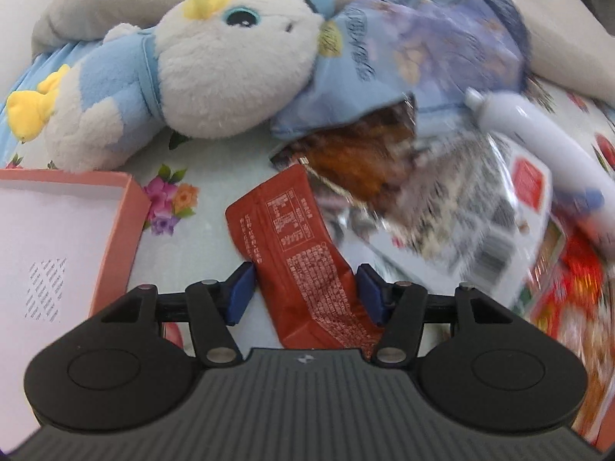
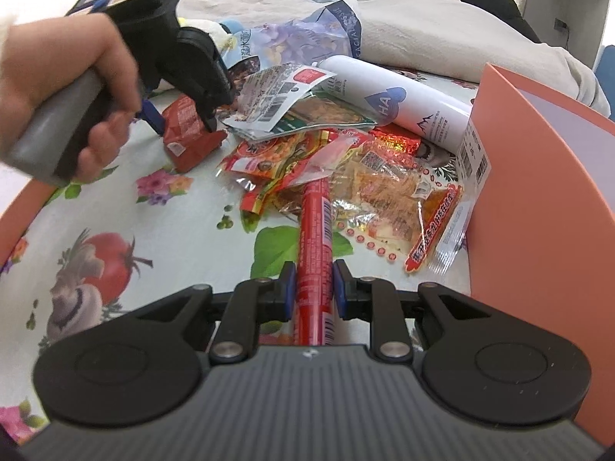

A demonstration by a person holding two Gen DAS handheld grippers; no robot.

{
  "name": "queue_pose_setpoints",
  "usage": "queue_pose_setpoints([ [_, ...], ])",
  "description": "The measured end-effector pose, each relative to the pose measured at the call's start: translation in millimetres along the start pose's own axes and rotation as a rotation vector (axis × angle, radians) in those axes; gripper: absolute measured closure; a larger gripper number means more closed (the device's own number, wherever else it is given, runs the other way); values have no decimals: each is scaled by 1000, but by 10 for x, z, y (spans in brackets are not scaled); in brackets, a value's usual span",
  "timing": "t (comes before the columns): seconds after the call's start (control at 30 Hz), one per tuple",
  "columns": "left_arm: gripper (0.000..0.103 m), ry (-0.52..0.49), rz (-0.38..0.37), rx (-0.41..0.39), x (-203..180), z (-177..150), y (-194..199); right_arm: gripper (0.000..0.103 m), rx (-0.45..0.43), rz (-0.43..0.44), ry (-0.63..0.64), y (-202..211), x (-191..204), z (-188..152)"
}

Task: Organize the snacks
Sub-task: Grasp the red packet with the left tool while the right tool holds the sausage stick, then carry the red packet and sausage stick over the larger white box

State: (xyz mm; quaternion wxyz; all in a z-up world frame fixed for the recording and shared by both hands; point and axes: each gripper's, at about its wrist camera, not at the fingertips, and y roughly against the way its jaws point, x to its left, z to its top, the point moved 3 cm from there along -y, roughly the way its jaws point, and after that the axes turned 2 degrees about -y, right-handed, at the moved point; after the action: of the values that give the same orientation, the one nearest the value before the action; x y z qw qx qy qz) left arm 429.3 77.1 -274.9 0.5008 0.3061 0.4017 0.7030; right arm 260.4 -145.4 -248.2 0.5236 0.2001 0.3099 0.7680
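My left gripper (image 1: pixel 305 292) is shut on a dark red snack packet (image 1: pixel 296 257), its blue pads pressing both sides. That packet (image 2: pixel 188 130) and the left gripper (image 2: pixel 180 119) also show in the right wrist view, low over the floral cloth. My right gripper (image 2: pixel 314 290) is shut on a long red sausage stick (image 2: pixel 315 238) that points away toward a pile of snack packets (image 2: pixel 346 165). The pile also shows in the left wrist view (image 1: pixel 442 199), blurred.
A salmon box (image 1: pixel 57 238) with a white inside lies at the left; another salmon box wall (image 2: pixel 538 192) stands at the right. A white bottle (image 2: pixel 396 96), a blue tissue pack (image 1: pixel 403 61) and a plush penguin (image 1: pixel 184 77) lie behind the pile. A grey blanket (image 2: pixel 442 34) lies beyond.
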Motion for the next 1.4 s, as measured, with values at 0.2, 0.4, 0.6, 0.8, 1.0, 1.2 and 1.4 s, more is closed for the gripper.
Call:
queue_pose_setpoints([
  [0.2, 40, -76, -41, -11, -30, -393, 245, 79, 27, -14, -10, 84, -87, -38],
  [0.4, 41, -132, -99, -6, 18, -770, 460, 79, 59, 7, -25, 205, -94, -146],
  [0.6, 44, -151, -156, 9, 86, -1079, 701, 79, 90, 30, -71, 350, -94, -233],
  [0.8, 45, -159, -229, 27, 107, -1338, 902, 78, 118, 50, -109, 487, -11, -318],
  [1.0, 45, -185, -263, 23, 120, -1568, 1030, 59, 105, 9, -70, 521, 70, -316],
  [1.2, 45, -153, -278, 1, 241, -1655, 1145, 65, 124, -11, -30, 416, 147, -251],
  [1.4, 46, -148, -292, -10, 247, -1683, 1257, 80, 142, -1, -79, 373, 94, -244],
])
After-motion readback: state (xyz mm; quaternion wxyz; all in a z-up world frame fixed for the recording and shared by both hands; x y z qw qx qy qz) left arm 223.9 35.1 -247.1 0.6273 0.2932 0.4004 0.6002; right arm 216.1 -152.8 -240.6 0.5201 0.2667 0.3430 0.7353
